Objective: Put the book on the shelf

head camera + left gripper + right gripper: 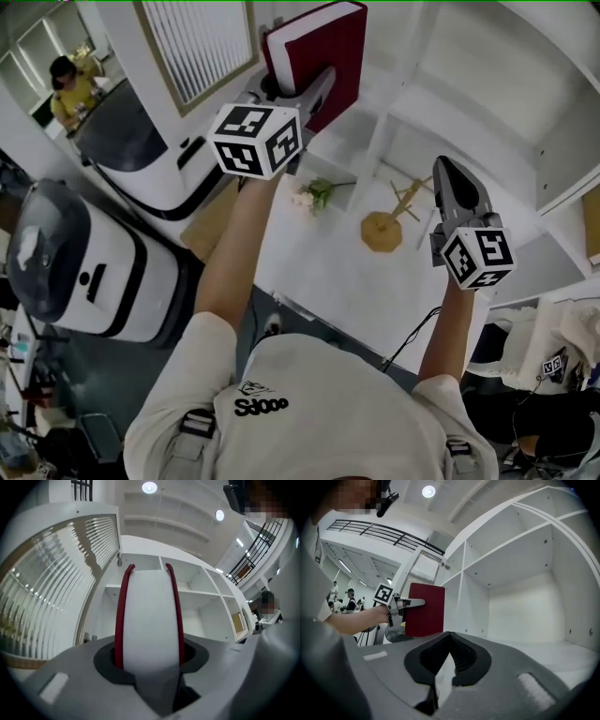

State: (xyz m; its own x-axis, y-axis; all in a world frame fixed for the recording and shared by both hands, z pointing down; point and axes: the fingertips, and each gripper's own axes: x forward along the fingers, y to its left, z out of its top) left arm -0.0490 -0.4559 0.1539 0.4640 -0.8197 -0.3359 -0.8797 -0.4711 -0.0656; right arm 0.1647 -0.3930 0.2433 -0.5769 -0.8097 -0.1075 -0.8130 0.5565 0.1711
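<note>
A book [319, 47] with a dark red cover and white pages is held upright in my left gripper [317, 92], which is shut on its lower part. In the left gripper view the book's white page edge [149, 620] fills the space between the jaws and faces the white shelf unit [201, 597]. From the right gripper view the book [424, 609] and the left gripper [401, 604] hang just left of the shelf's open compartments [525, 573]. My right gripper [457, 187] is lower and to the right, over the shelf [487, 94], jaws together and empty.
A small wooden stand [382, 230] and a flower sprig [314, 195] lie on the white surface between the grippers. A white and black machine [84, 272] stands at the left. A framed ribbed panel [197, 42] leans beside the shelf. A person in yellow [70, 89] is far left.
</note>
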